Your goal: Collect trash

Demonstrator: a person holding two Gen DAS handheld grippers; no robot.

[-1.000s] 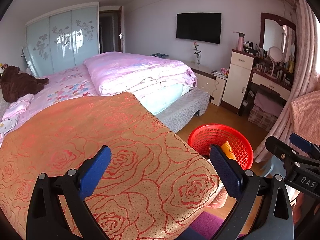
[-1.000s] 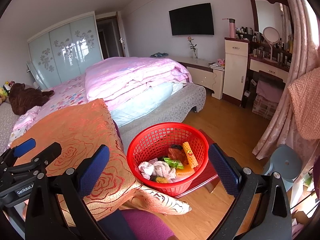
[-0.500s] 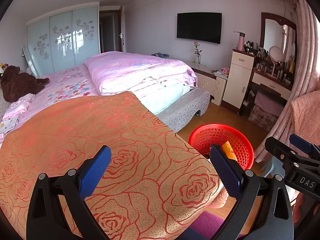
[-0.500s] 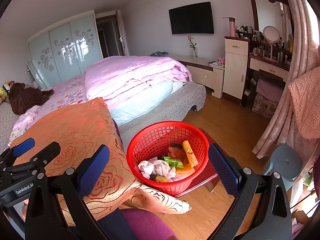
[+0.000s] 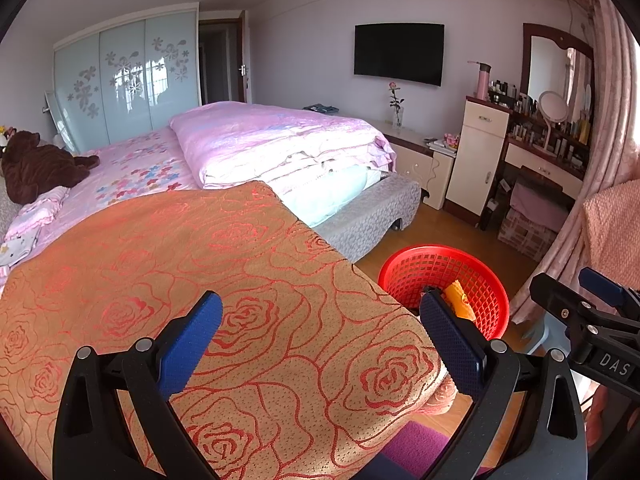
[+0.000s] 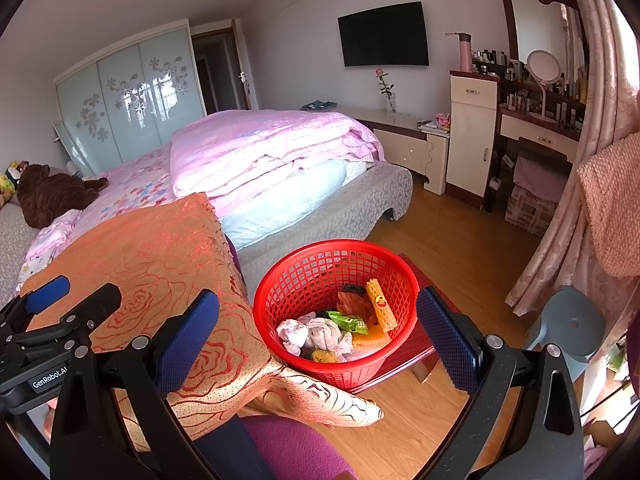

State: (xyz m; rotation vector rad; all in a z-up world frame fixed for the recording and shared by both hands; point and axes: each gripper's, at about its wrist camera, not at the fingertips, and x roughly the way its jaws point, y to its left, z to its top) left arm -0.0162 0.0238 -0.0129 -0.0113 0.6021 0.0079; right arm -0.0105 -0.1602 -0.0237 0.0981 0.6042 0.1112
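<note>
A red mesh basket (image 6: 304, 276) stands on a low dark-red stool beside the bed. It holds crumpled white tissues (image 6: 316, 332), a green wrapper (image 6: 347, 320), a yellow corrugated piece (image 6: 381, 307) and orange scraps. In the left wrist view only part of the red basket (image 5: 424, 270) shows past the cloth edge. My right gripper (image 6: 318, 330) hovers open above the basket, nothing between its blue pads. My left gripper (image 5: 320, 336) is open over the orange rose-patterned cloth (image 5: 192, 280), holding nothing. No loose trash shows on the cloth.
The bed carries a folded pink quilt (image 6: 264, 148) and a brown plush bear (image 6: 48, 194). A grey stool (image 6: 568, 324) stands at the right by the pink curtain (image 6: 560, 240). A dressing table (image 6: 540, 132) and cabinet line the far wall. Wooden floor (image 6: 460, 240) lies beyond the basket.
Both views drifted only slightly; the basket and trash sit where they were. Both grippers stay open.
</note>
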